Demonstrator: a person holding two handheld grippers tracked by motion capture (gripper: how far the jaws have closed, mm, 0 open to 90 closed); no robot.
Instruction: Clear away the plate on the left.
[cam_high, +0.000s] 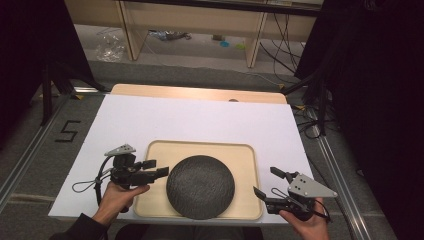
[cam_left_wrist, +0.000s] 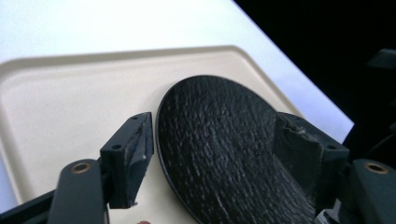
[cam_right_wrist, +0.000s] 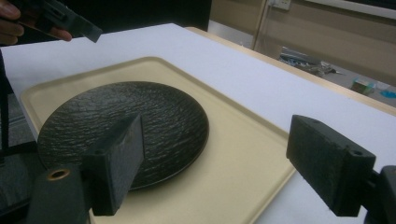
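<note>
A black plate is seen lying flat on a cream tray, which rests on the white sheet covering the desk. The left gripper is held at the plate's nine o'clock edge, fingers spread wide and gripping nothing, the rim lying between them. The right gripper is held at the tray's four o'clock corner, fingers wide apart and empty.
</note>
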